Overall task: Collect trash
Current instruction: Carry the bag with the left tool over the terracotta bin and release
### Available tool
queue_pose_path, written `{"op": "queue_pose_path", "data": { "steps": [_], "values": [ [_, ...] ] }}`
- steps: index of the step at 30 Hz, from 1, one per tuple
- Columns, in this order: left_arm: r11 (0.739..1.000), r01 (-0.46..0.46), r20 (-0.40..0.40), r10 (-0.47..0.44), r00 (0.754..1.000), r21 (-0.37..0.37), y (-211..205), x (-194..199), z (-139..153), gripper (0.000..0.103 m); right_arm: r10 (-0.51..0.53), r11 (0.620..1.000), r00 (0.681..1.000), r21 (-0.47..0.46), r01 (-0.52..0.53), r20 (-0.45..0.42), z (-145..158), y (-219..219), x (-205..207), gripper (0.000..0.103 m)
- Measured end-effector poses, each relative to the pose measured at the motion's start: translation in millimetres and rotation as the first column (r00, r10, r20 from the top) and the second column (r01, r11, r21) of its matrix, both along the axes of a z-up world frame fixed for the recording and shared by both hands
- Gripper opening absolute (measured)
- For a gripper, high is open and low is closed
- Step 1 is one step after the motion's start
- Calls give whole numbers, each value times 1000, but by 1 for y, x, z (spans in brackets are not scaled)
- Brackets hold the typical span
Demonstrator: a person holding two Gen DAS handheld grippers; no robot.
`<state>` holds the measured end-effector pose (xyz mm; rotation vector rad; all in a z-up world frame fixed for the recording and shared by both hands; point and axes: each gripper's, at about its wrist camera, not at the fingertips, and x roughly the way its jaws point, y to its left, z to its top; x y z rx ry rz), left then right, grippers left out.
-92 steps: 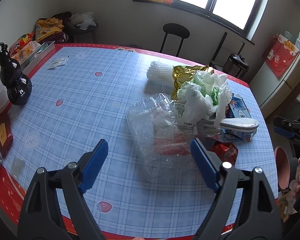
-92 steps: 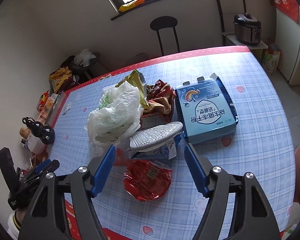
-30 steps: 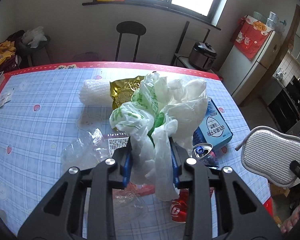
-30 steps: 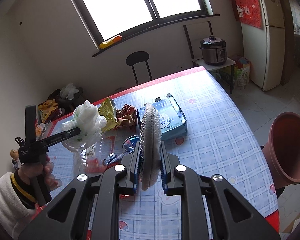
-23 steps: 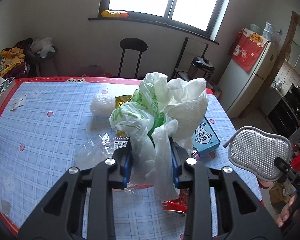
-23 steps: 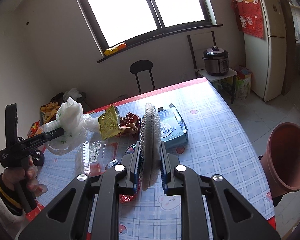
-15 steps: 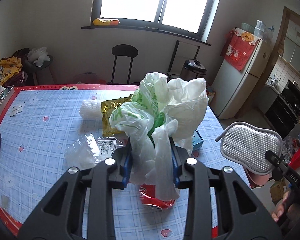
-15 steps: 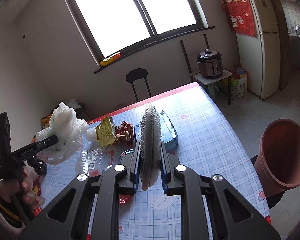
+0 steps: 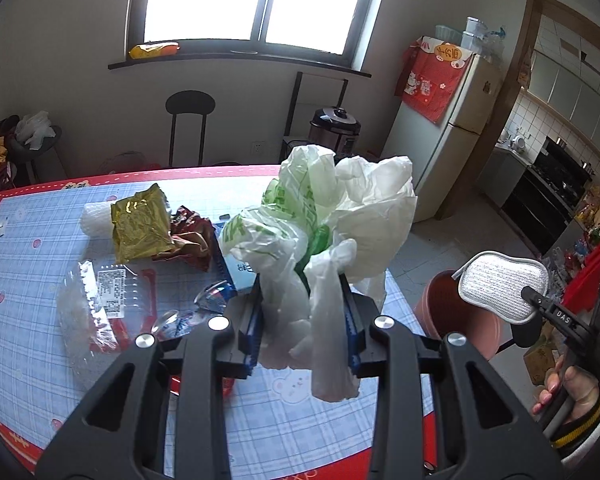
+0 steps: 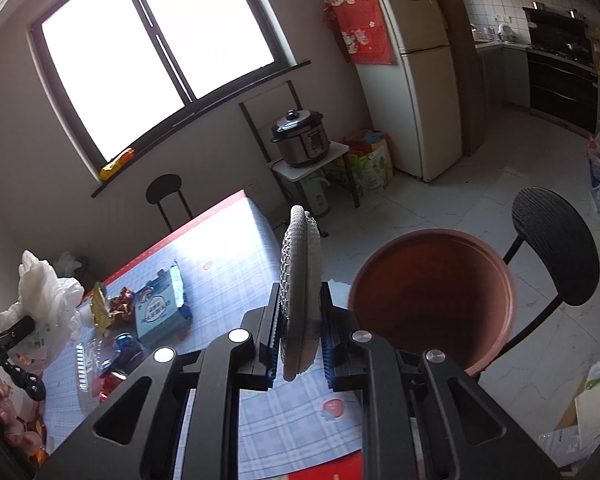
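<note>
My left gripper (image 9: 305, 320) is shut on a crumpled white and green plastic bag (image 9: 332, 224) and holds it above the table's right side. My right gripper (image 10: 300, 328) is shut on a grey mesh scouring pad (image 10: 300, 280), held edge-on beside the open brown trash bin (image 10: 432, 296). The pad also shows in the left wrist view (image 9: 504, 286), over the bin (image 9: 456, 312). On the blue checked table (image 9: 40, 216) lie a gold wrapper (image 9: 140, 224), a red wrapper (image 9: 190, 236), a blue box (image 10: 160, 308) and a clear plastic clamshell (image 9: 96, 304).
A black chair (image 10: 556, 248) stands just past the bin. A white foam roll (image 9: 94, 218) lies at the table's back. A black stool (image 9: 188, 120), a pressure cooker on a rack (image 10: 300, 140) and a fridge (image 10: 412, 80) stand by the wall.
Both grippers closed on their items and lifted them. They have swung right; the pad now sits next to the bin's mouth, and the bag follows toward the table's right edge.
</note>
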<state>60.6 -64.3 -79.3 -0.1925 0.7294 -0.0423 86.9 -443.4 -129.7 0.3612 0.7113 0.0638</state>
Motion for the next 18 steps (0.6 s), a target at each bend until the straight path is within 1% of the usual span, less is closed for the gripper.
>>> {"op": "queue_pose_path", "data": {
  "steps": [3,7,12,18],
  "values": [
    [1000,9,-6,-9,1000,-15,-26,3,-5,35,-37,998,998,-50,34,-49,-13,-35,9,17],
    [1000,12,-10,-12,1000,-22,-58,6,-13,35,-53,991,992,-125,39,-115,-35,-69,27,17],
    [999,-1,-22,0,1000,-41,-87,11,-24,35,-26,985,981,-174,-8,-193,-64,-100,49,17],
    [999,-1,-58,-1,998,-42,-116,11,-38,35,-13,982,965,-184,-37,-263,-93,-121,69,18]
  ]
}}
